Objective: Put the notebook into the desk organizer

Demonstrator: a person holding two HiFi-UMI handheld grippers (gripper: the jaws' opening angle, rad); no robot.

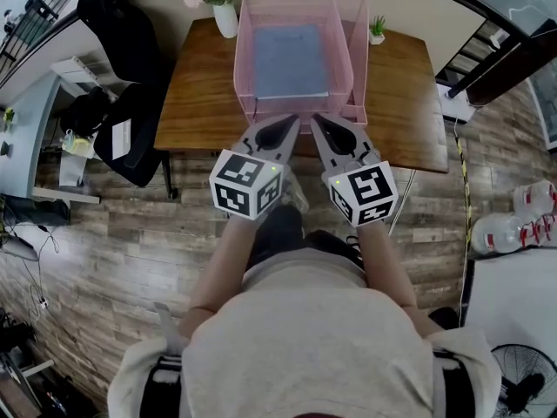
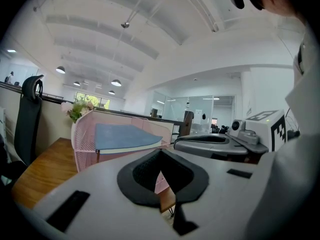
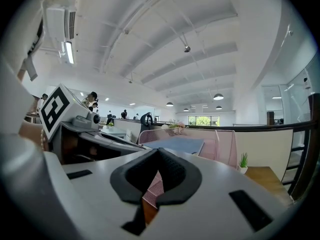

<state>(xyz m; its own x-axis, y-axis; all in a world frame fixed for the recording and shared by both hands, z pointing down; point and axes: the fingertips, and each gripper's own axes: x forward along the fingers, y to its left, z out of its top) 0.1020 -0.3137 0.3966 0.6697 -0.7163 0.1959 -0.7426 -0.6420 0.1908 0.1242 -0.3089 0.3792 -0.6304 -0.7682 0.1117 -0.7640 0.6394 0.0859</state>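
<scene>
A blue notebook (image 1: 290, 59) lies flat on the upper tier of a pink mesh desk organizer (image 1: 248, 33) on the wooden desk (image 1: 196, 94). Both grippers hang side by side at the desk's near edge, in front of the organizer and apart from it. The left gripper (image 1: 293, 120) is shut with nothing between its jaws. The right gripper (image 1: 315, 118) is shut and empty too. In the left gripper view the notebook (image 2: 122, 135) rests in the organizer (image 2: 82, 146) ahead. The right gripper view shows the notebook (image 3: 180, 144) and the organizer (image 3: 222, 144) beyond the shut jaws.
A white vase of flowers (image 1: 219, 3) stands at the desk's back left and a small potted plant (image 1: 377, 29) at the back right. A black office chair (image 1: 122, 68) is left of the desk. A white cabinet (image 1: 513, 294) and bottles (image 1: 513, 225) stand at the right.
</scene>
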